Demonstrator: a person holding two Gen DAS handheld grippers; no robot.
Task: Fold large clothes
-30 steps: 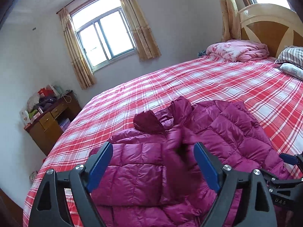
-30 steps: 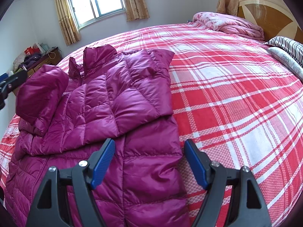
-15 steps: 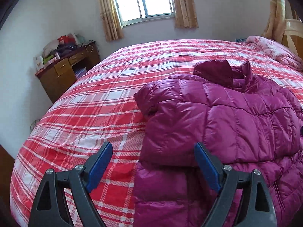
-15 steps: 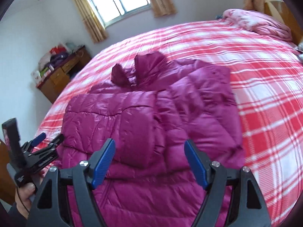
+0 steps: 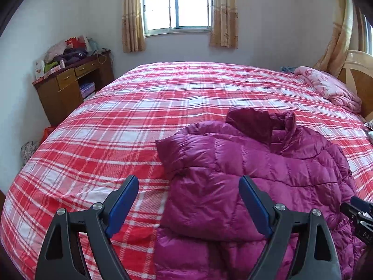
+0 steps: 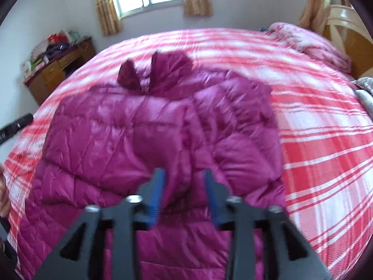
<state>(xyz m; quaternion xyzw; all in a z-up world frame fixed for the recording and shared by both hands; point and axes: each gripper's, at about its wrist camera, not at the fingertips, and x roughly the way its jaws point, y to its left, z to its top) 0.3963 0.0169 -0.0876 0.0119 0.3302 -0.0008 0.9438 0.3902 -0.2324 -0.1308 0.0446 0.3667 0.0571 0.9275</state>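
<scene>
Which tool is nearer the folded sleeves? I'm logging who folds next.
Right. The right tool hangs over the purple jacket, at its folded sleeves; the left tool straddles the jacket's left edge, open.

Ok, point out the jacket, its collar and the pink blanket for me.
jacket (image 5: 256, 163): left wrist view, on the quilted chest panel.
collar (image 5: 251, 123): left wrist view, on the raised dark flap.
pink blanket (image 5: 326, 86): left wrist view, on its folded top by the headboard.

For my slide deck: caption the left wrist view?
Open left hand-held gripper hovering above a magenta puffer jacket with sleeves folded in, on a red plaid bed.
</scene>
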